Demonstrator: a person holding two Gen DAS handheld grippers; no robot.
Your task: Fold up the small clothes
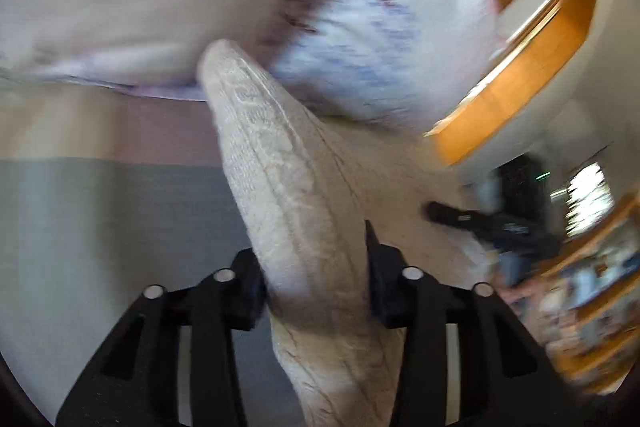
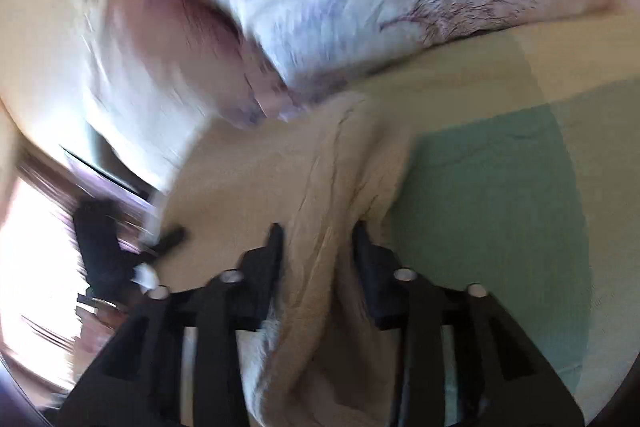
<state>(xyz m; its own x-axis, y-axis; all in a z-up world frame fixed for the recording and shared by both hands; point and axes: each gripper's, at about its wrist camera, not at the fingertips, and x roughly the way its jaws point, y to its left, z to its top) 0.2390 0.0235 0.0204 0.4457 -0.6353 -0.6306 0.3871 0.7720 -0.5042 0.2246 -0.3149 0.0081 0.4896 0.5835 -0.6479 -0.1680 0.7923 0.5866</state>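
Cloth: cream knit cloth (image 1: 288,179) is hanging bunched between your two grippers, stretched across above the bed; in the right view the same cloth (image 2: 340,187) is draping from the fingers toward the pillow.
Left gripper: your left gripper (image 1: 316,259) is clamping a thick fold of the cloth, its black fingers (image 1: 376,251) pressing in on either side of the bundle.
Right gripper: your right gripper (image 2: 318,247) is pinching another bunched part of the cloth, fingers (image 2: 276,247) closed against the fabric on both sides.
Other gripper seen: from the left view you are seeing the right gripper as a dark blurred shape at the right edge; from the right view the left one is showing dark at the left edge.
Pillow: white pillow (image 1: 384,27) with purple markings is lying just beyond the cloth, also in the right view (image 2: 360,7).
Bedding: green sheet (image 2: 500,207) is lying under the right side of the cloth; grey-green sheet (image 1: 120,227) is showing in the left view.
Shelf: orange wooden shelf (image 1: 532,67) is standing beyond the pillow.
Focus: both views are blurring heavily.
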